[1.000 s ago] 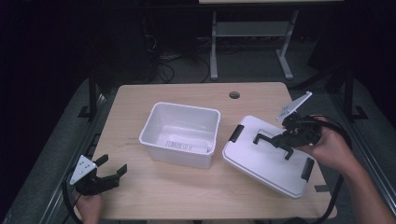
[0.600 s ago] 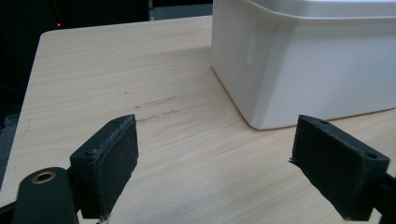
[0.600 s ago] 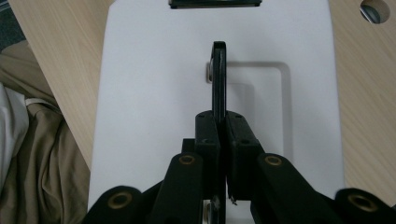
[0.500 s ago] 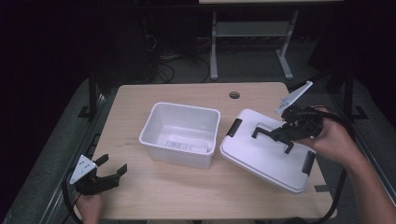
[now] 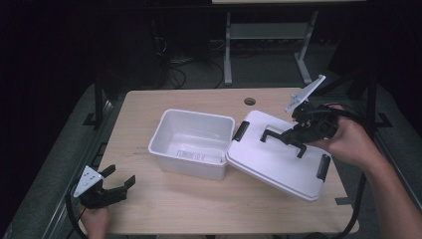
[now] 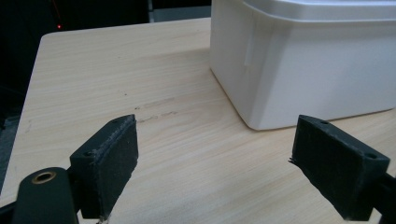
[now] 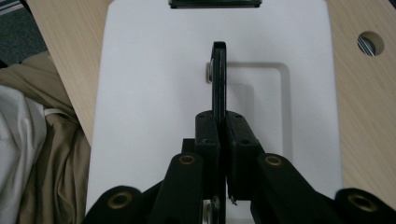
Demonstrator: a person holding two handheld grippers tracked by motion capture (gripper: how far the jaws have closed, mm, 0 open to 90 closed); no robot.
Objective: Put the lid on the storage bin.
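Tabletop (image 5: 164, 199): right gripper (image 5: 291, 135) has lifted lid (image 5: 278, 164) against bin (image 5: 191, 142).

A pale wooden counter (image 5: 174, 199) is sitting in a dim room, its grain catching the light while everything around it is fading into darkness. Beyond the hand-held grippers, a round cable hole (image 5: 250, 101) is showing near the counter's far edge. Farther off, a metal stand's legs (image 5: 228, 55) and tangled cables (image 5: 171, 74) are lying on grey floor (image 5: 268, 69).

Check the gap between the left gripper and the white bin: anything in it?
Bare tabletop. The left gripper view shows nothing between the open left gripper and the white bin.
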